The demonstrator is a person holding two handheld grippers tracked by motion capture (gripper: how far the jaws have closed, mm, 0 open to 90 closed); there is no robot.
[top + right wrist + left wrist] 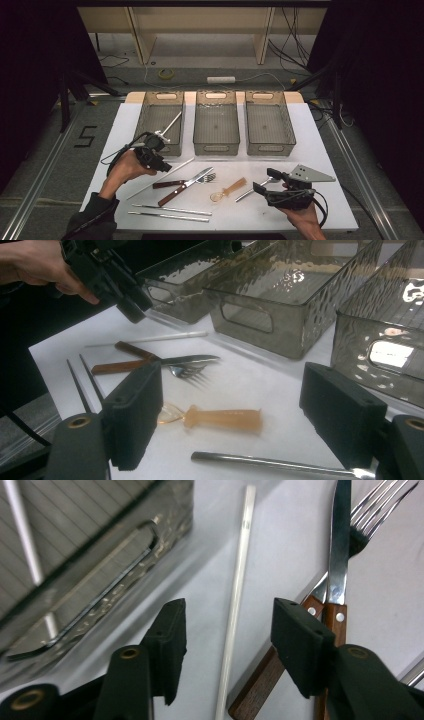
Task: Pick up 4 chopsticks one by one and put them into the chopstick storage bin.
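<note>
Now half-open left fingers (305,647) astride white chopstick (236,600), untouched.

three grey bins (216,124), knife (186,186) crossing fork (205,178), amber spoon (228,190), steel chopsticks (170,212)

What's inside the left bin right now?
One white stick lies slanted in the left bin, one end leaning toward its right wall. The left gripper and hand cover the bin's near left corner, so that part of its floor cannot be checked.
</note>
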